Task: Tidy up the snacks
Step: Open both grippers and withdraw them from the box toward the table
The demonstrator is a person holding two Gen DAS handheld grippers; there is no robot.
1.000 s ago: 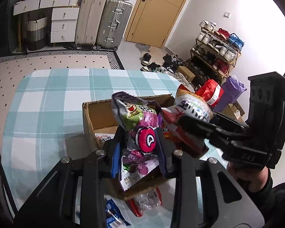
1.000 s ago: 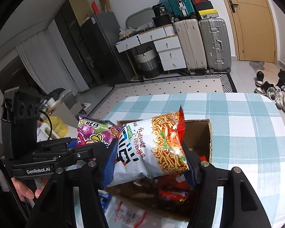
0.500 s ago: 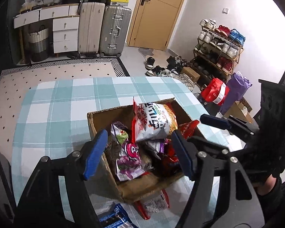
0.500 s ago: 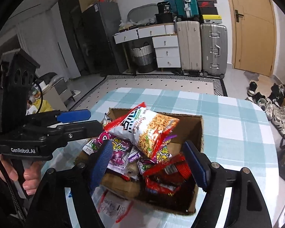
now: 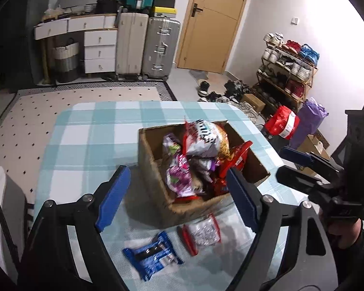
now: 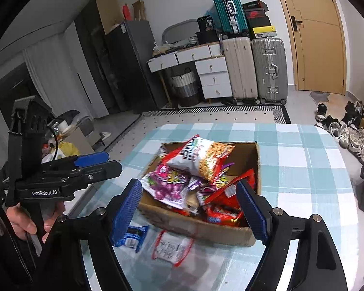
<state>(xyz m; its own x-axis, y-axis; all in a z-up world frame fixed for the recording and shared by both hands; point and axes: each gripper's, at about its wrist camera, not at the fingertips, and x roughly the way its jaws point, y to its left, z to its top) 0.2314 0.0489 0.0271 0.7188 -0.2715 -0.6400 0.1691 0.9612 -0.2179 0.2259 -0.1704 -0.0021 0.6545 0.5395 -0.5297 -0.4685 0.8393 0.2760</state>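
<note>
A cardboard box (image 5: 155, 167) (image 6: 230, 232) stands on the checked table, filled with snack bags. A white and orange noodle-snack bag (image 5: 203, 138) (image 6: 201, 155) lies on top, beside a purple candy bag (image 5: 179, 177) (image 6: 165, 184) and red packets (image 6: 220, 208). A blue packet (image 5: 153, 257) (image 6: 131, 237) and a red-edged clear packet (image 5: 201, 232) (image 6: 172, 247) lie on the table in front of the box. My left gripper (image 5: 177, 194) and right gripper (image 6: 189, 208) are both open and empty, above the box's near side.
The teal and white checked tablecloth (image 5: 89, 140) covers the table. Suitcases (image 5: 145, 46), white drawers (image 5: 99, 51), a door (image 5: 211, 21) and a shoe rack (image 5: 288, 65) stand beyond. Bags (image 5: 281, 123) sit on the floor at the right.
Both grippers opened and let their bags drop into the box: the left the purple candy bag, the right the noodle-snack bag. Both then pulled back and up.
</note>
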